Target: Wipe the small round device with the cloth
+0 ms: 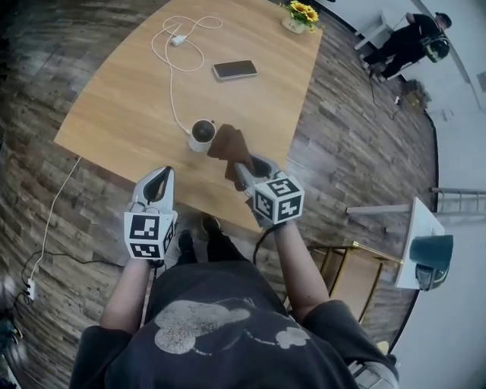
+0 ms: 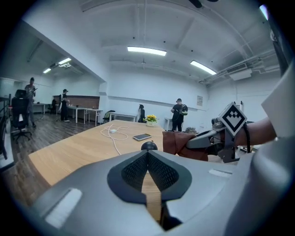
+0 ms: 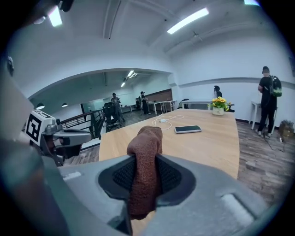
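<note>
The small round device (image 1: 203, 134), white with a dark top, stands near the table's front edge with a white cable (image 1: 171, 91) plugged into it. A brown cloth (image 1: 228, 144) hangs just right of it, touching or nearly touching its side. My right gripper (image 1: 238, 170) is shut on the cloth, which bulges up between the jaws in the right gripper view (image 3: 146, 156). My left gripper (image 1: 160, 178) hovers over the front edge, left of the device, shut and empty. In the left gripper view the device (image 2: 148, 146) shows as a dark dome just past the closed tips.
A phone (image 1: 235, 70) lies mid-table, and a charger plug (image 1: 178, 39) with coiled cable lies further back. A pot of yellow flowers (image 1: 299, 15) sits at the far corner. A person (image 1: 406, 42) stands beyond the table. A small white table (image 1: 420, 239) stands at the right.
</note>
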`<state>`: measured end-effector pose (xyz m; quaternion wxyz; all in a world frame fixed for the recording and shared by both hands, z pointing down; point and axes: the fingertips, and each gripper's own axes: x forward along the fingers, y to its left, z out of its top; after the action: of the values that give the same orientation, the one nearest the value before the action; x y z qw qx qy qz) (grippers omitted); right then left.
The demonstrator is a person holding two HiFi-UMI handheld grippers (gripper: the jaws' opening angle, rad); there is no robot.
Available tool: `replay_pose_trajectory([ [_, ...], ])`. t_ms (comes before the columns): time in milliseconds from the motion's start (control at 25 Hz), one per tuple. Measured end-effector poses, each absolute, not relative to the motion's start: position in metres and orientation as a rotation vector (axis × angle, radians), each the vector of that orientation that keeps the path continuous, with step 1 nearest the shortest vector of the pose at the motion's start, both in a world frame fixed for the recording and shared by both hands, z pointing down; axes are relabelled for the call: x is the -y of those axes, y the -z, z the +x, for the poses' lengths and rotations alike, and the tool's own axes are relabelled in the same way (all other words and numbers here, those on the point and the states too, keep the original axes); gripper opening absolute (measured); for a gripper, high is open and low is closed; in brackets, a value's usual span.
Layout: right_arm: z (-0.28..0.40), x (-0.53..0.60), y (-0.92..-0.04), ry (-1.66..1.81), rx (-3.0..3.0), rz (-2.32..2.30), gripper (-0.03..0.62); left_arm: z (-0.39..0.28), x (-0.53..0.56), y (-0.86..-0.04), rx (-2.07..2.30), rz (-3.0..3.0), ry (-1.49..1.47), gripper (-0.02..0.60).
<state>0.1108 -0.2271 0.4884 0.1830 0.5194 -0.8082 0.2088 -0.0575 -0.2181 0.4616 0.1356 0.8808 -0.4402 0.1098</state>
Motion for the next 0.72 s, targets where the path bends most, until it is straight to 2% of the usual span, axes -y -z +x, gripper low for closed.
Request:
replay_pose_trajectory([
  [280,0.106,0.156,-0.479,-0.639,2.225,1.581,0.083,-0.023,0.194,-0.48,1.043,2.651,-0.355,0.018],
  [720,0.073,0.108,-0.476,-0.662,2.288,1.597,0.083,-0.021,0.149,-0.463,1.015,2.694,-0.326,0.019],
])
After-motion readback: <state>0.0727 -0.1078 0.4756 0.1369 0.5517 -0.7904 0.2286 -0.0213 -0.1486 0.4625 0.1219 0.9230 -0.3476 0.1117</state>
